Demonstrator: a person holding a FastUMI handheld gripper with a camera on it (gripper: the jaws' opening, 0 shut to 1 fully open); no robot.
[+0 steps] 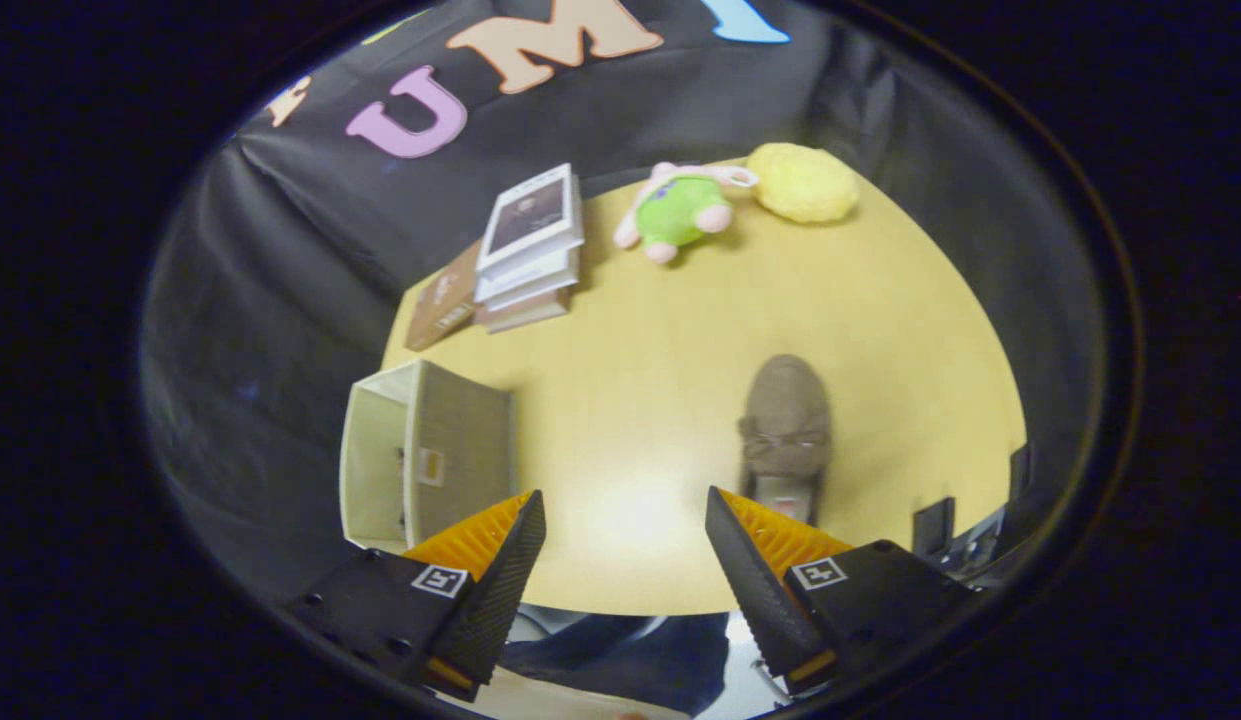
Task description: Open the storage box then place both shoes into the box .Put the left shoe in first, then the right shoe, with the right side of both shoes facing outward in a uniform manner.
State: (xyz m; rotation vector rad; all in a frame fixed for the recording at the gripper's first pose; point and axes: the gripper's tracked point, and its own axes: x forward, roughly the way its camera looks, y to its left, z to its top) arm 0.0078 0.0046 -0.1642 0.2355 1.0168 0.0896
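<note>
A: Gripper (625, 560) fingers spread wide, nothing between them. Brown suede loafer (786, 430) sits just beyond the right finger, about 1 o'clock.

B: And the beige fabric storage box (425, 455) lies open at 10 o'clock. My worry: grabbing that soft collar could twist the shoe, so the wrong side faces out.

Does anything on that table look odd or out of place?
Yes: the storage box lies on its side, opening sideways, and only one brown shoe sits on the table. The gripper has its jaws open, holding nothing.
</note>
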